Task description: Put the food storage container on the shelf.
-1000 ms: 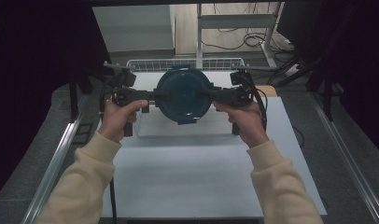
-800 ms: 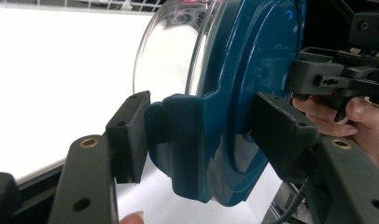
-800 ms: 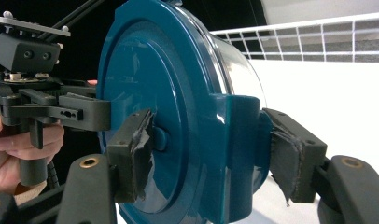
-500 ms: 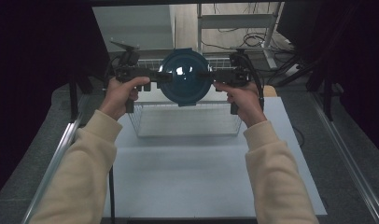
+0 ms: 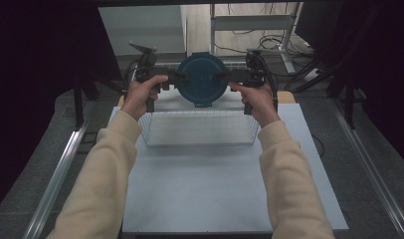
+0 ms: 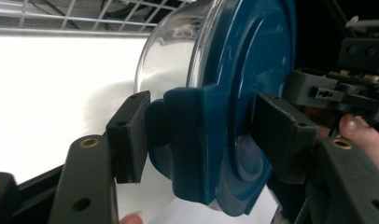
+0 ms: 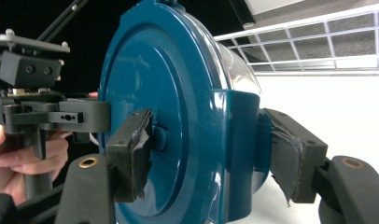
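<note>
Your left gripper [image 5: 166, 79] is clamped on the left clip of the blue lid [image 5: 202, 78] — in the left gripper view its pads [image 6: 129, 135] squeeze that clip [image 6: 178, 135] from both sides, though the lower jaw arms run off the bottom edge. The lid sits on a clear bowl [image 6: 171, 56], and you hold the pair tipped on edge in the air above the far side of the wire basket [image 5: 197, 128], lid face toward you. From above the bowl is hidden behind the lid, so its contents cannot be made out. Your right gripper [image 5: 236, 78] is shut on the opposite clip [image 7: 243, 140]; the right gripper view shows frayed padding [image 7: 281, 154] on one pad. The basket's far rim is partly covered by your hands, and the white table [image 5: 215, 194] beneath is cut off at the near edge by your sleeves [image 5: 289, 179].
</note>
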